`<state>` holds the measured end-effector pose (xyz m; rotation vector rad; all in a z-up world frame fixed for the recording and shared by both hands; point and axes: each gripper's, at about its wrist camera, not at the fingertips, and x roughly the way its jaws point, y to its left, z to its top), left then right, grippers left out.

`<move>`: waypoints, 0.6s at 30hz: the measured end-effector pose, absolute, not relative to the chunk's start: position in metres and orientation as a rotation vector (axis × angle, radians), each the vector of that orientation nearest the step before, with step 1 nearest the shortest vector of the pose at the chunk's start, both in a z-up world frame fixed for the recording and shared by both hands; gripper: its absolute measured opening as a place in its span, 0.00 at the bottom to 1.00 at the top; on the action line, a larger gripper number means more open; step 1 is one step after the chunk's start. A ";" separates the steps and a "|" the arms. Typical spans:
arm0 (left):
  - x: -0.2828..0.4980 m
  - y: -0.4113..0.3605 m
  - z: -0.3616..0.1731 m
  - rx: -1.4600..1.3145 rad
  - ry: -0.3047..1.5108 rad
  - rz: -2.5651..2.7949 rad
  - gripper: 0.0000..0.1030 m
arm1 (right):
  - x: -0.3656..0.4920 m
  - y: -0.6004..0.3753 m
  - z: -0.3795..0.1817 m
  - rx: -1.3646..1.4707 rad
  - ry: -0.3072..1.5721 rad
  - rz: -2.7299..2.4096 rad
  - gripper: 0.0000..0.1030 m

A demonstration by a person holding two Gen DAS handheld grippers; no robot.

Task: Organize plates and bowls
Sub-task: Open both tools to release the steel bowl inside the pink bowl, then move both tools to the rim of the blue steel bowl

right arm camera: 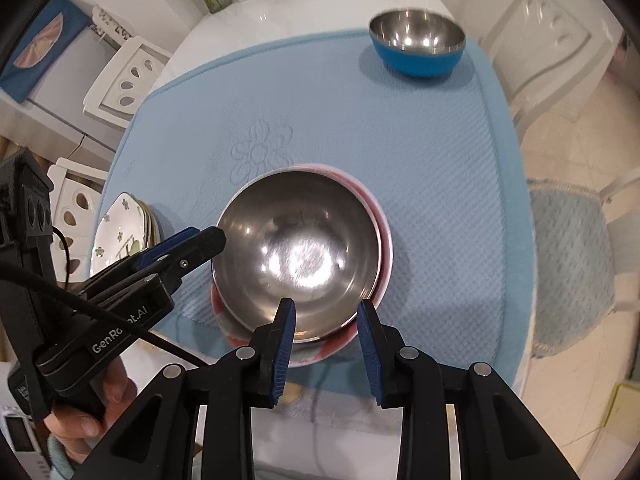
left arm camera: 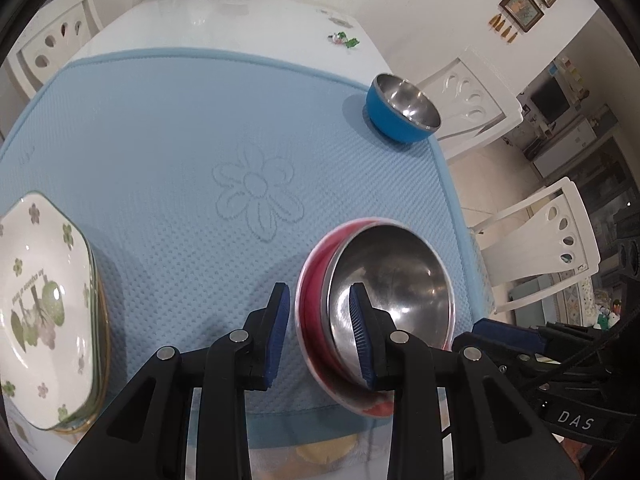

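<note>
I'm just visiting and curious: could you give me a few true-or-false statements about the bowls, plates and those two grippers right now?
1. A blue bowl sits at the far corner of the blue mat. True.
2. The near steel bowl rests inside a red bowl. True.
3. The flowered plates are spread across the mat. False: they sit stacked at its left edge.
4. The right gripper is shut. False: its jaws are open near the bowl's rim.
5. The left gripper straddles the bowls' rim. True.
</note>
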<state>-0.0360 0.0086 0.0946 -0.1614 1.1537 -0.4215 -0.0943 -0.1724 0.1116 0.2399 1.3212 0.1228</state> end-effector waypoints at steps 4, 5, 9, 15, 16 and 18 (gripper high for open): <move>-0.028 0.005 0.107 -0.145 1.122 -0.434 0.27 | -0.089 -0.178 0.115 0.252 1.308 0.115 0.30; -0.026 0.003 0.111 -0.142 1.114 -0.437 0.27 | -0.088 -0.179 0.115 0.256 1.307 0.112 0.30; -0.016 -0.003 0.119 -0.135 1.094 -0.449 0.27 | -0.083 -0.187 0.115 0.281 1.307 0.095 0.30; 0.004 -0.019 0.127 -0.121 1.086 -0.481 0.27 | -0.073 -0.206 0.119 0.339 1.286 0.065 0.30; 0.009 -0.022 0.129 -0.116 1.081 -0.485 0.27 | -0.070 -0.212 0.121 0.357 1.275 0.054 0.31; 0.017 -0.027 0.133 -0.108 1.068 -0.496 0.27 | -0.067 -0.223 0.126 0.413 1.233 0.031 0.31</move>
